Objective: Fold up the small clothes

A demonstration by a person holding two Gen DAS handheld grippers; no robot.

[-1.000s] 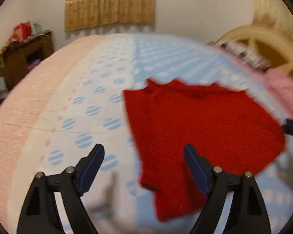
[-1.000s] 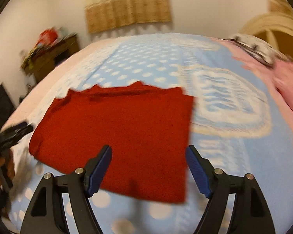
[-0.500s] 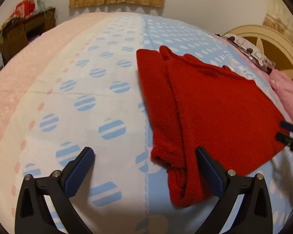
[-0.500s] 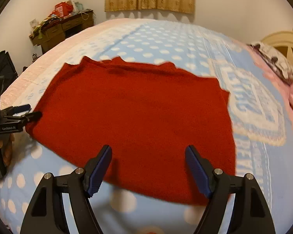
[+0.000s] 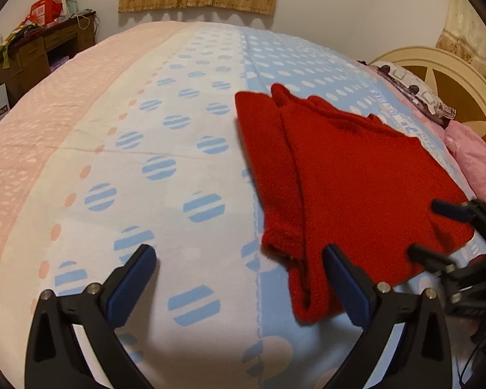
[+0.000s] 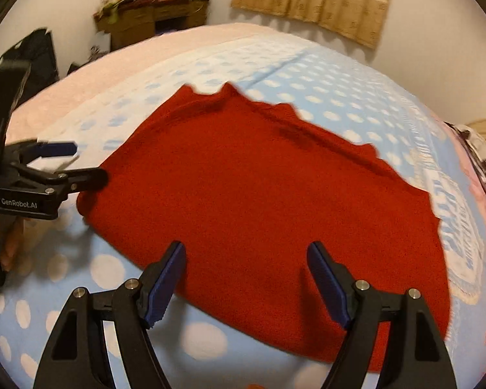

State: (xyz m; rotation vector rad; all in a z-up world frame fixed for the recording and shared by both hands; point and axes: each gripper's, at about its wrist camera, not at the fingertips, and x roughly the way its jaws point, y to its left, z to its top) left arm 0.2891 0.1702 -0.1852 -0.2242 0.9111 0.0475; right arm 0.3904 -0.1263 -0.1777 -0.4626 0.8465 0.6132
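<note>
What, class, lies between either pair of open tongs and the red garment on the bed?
Nothing visible does. The red garment lies flat on the bedspread; the right tongs and left tongs are at its near edges, unobstructed.

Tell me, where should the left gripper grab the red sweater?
Probably the sweater's near left corner, where the folded sleeve's thick cuffs bunch up proud of the bed. Bring the open left gripper in low from the near edge; that raised edge already sits beside its right finger.
</note>
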